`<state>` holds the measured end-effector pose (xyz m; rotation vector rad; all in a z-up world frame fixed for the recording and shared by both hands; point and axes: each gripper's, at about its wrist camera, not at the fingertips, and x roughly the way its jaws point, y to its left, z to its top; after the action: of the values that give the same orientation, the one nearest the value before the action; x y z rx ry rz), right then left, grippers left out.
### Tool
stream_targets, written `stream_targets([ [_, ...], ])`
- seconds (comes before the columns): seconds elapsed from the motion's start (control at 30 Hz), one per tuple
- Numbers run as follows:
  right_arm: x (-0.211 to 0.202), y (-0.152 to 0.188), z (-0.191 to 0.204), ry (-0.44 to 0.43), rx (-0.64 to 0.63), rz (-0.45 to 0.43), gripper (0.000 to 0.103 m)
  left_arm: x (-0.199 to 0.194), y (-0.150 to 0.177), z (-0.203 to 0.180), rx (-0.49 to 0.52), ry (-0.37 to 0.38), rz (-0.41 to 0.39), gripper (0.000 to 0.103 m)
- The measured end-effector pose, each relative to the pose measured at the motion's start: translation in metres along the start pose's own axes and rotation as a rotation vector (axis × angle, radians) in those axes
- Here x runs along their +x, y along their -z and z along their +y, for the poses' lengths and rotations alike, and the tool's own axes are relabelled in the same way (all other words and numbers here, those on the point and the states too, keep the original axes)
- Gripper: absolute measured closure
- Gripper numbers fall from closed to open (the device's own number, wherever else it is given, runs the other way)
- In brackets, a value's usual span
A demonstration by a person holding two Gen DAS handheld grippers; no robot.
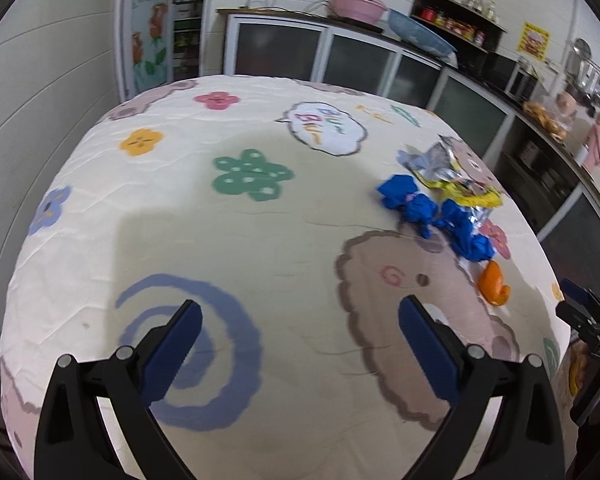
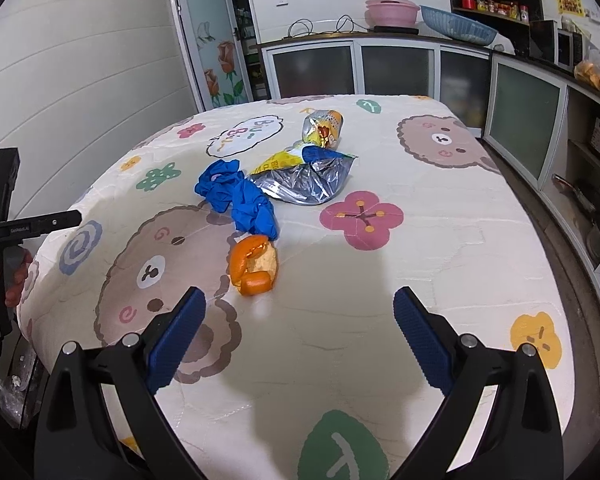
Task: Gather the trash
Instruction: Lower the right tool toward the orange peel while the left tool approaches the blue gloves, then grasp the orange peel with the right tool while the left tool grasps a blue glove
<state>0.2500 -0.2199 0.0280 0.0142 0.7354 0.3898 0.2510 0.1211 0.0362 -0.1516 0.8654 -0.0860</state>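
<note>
Both the left gripper (image 1: 300,344) and the right gripper (image 2: 298,332) hover with fingers spread wide and empty above the cartoon-print tablecloth (image 2: 440,264). On it the orange peel (image 2: 254,266) lies nearest the right gripper, the crumpled blue gloves (image 2: 240,200) touch the peel's far side, and the torn foil snack wrapper (image 2: 304,178) sits just behind the gloves.

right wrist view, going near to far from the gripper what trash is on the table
orange peel → blue gloves → silver and yellow snack bag → small crumpled yellow wrapper
</note>
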Motion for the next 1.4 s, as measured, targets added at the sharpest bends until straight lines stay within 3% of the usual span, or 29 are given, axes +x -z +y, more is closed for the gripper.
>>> stream_targets([
  [0.4,0.020,-0.007,0.015,-0.042,-0.040,0.014,0.013,0.028,-0.022,-0.053,0.140,0.062,0.024,0.008],
  [0.63,0.040,-0.017,0.030,-0.040,-0.097,0.064,0.022,0.069,-0.055,-0.085,0.238,0.061,0.043,0.008],
  [0.87,0.064,-0.025,0.036,-0.069,-0.101,0.105,0.027,0.113,-0.075,-0.103,0.262,0.113,0.114,0.008],
  [1.03,0.085,-0.028,0.037,-0.082,-0.081,0.158,0.035,0.141,-0.082,-0.104,0.258,0.071,0.160,0.008],
  [1.2,0.098,-0.029,0.038,-0.094,-0.064,0.187,0.039,0.162,-0.090,-0.102,0.228,0.089,0.188,0.008],
  [1.4,0.104,-0.027,0.039,-0.084,-0.072,0.211,0.058,0.167,-0.092,-0.101,0.213,0.120,0.172,0.010],
])
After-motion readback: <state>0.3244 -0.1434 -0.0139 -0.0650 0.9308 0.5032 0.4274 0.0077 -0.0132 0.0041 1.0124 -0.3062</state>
